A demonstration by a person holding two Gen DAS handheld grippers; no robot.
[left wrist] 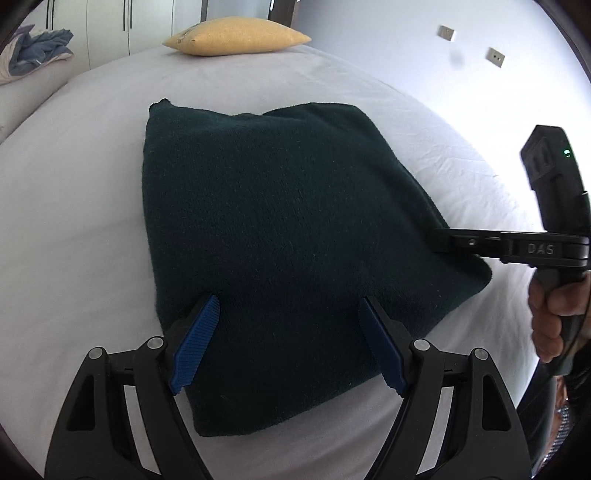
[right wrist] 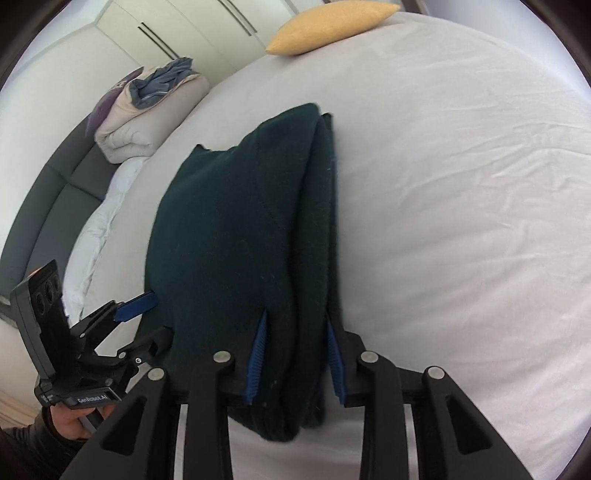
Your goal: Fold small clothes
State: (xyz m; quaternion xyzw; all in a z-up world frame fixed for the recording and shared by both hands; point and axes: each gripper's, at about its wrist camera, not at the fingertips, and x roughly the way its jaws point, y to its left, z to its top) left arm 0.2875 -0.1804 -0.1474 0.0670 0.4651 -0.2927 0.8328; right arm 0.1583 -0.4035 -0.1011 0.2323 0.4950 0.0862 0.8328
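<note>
A dark green knit garment (left wrist: 277,221) (right wrist: 240,240) lies folded into a thick square on the white bed sheet (left wrist: 74,221). My left gripper (left wrist: 290,300) is open wide over the garment's near edge, its blue pads (left wrist: 197,339) apart and pressing on nothing. In the right wrist view it shows at the garment's left side (right wrist: 151,321). My right gripper (right wrist: 295,316) straddles the stacked fold at the garment's corner; the layers run between its blue pads (right wrist: 256,354), which stand apart without pinching. From the left wrist view it reaches in at the right edge (left wrist: 439,240).
A yellow pillow (left wrist: 236,37) (right wrist: 332,27) lies at the far end of the bed. A folded duvet with a blue cloth on top (right wrist: 147,118) sits by the dark bed frame (right wrist: 48,192). White wardrobe doors (right wrist: 177,26) stand behind. A hand (left wrist: 550,314) holds the right gripper's handle.
</note>
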